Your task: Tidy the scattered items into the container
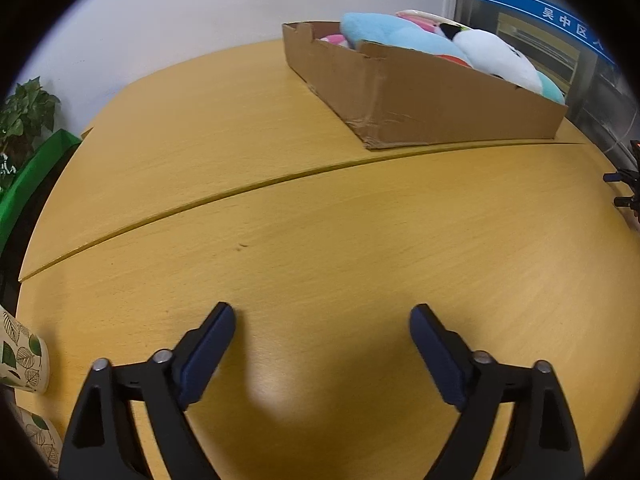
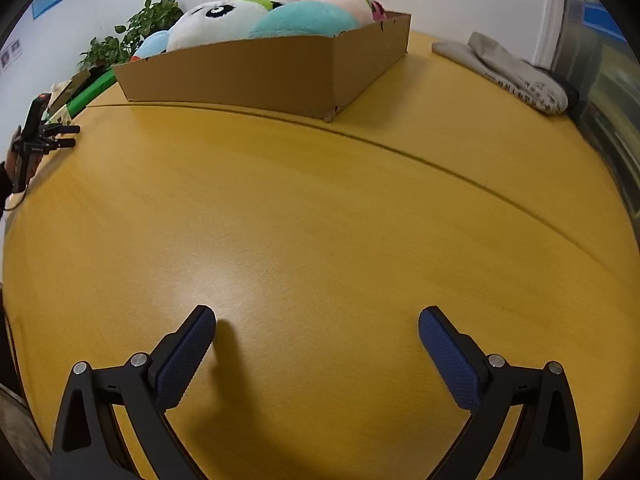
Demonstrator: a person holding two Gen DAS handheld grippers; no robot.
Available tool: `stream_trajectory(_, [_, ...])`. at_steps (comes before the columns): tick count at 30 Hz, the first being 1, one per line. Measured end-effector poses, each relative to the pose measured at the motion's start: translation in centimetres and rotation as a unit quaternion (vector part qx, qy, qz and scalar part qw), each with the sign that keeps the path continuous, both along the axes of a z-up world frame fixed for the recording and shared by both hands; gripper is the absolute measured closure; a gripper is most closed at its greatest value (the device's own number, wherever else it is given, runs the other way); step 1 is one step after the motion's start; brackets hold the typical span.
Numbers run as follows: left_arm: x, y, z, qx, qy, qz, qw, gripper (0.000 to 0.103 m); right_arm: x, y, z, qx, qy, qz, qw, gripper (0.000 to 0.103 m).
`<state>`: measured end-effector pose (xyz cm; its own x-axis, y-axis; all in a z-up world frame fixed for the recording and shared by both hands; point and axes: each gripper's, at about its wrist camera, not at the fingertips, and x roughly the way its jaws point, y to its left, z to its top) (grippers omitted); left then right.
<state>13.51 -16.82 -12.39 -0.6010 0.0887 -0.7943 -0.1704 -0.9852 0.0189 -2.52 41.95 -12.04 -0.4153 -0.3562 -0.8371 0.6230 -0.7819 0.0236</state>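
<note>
Cardboard box (image 1: 424, 96): sitting on the far part of the wooden table (image 1: 320, 240), just beyond the seam line, and it's piled high with plush toys (image 1: 404, 38) that bulge above its rim.
Same box, right view: there it is again (image 2: 272, 76), with the white panda-eyed plush (image 2: 218, 24) and the teal one (image 2: 304, 20) riding well over the wall.
Task status: by my read, nearly wrapped up, since no loose toy shows on the bare wood between the grippers and the box.
Possible straggler: grey socks (image 2: 516, 74) lie on the table to the right of the box, apart from it; whether they count as scattered items I can't say.
Risk one: the pile is overfull, so pushing anything more in could roll a top plush back out over the low wall.
Risk two: a nudge to the box's crumpled near corner could slide the light cardboard along the smooth tabletop.
Left gripper (image 1: 322, 316): jaws spread wide, nothing between them, held low over the table and aimed towards the box.
Right gripper (image 2: 318, 318): fingers also wide apart and empty, hovering low with its shadow close beneath, pointed at the box.
Spacing: the two grippers are well apart, each seen small at the other's frame edge.
</note>
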Motion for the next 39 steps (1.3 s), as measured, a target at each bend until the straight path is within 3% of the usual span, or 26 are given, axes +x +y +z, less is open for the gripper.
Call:
stream_trajectory(8, [3.6,1.2,0.5,-0.002,0.002,0.002,1.0,0.0,0.2,0.4,0.1,-0.007,0.027,0.072,0.997,0.0])
stream_trajectory(11, [5.2,1.9,0.8,-0.002,0.002,0.006,1.0,0.0,0.1,0.9,0.3,-0.006,0.028,0.072,0.997,0.0])
stream_trajectory(16, [0.1,4.9,1.2,-0.003,-0.01,0.006,0.9999,0.0,0.6,1.7,-0.5,-0.01,0.033,0.073,0.997,0.0])
stream_trajectory(20, [0.7,5.4,1.1,-0.002,-0.011,0.007,0.9999,0.0,0.5,2.4,-0.9,-0.011,0.035,0.074,0.997,0.0])
stream_trajectory(25, [-5.6,1.2,1.3,0.006,-0.021,0.007,0.9997,0.0,0.1,2.6,-1.0,-0.01,0.035,0.076,0.996,0.0])
stream_trajectory(27, [-7.5,-0.5,-0.5,0.009,-0.013,-0.007,0.9999,0.0,-0.1,2.6,-1.0,-0.01,0.035,0.077,0.996,0.0])
stream_trajectory(39, [-7.3,-1.0,-0.4,0.009,-0.014,-0.007,0.9998,0.0,-0.7,2.8,-1.4,-0.008,0.038,0.08,0.996,0.0])
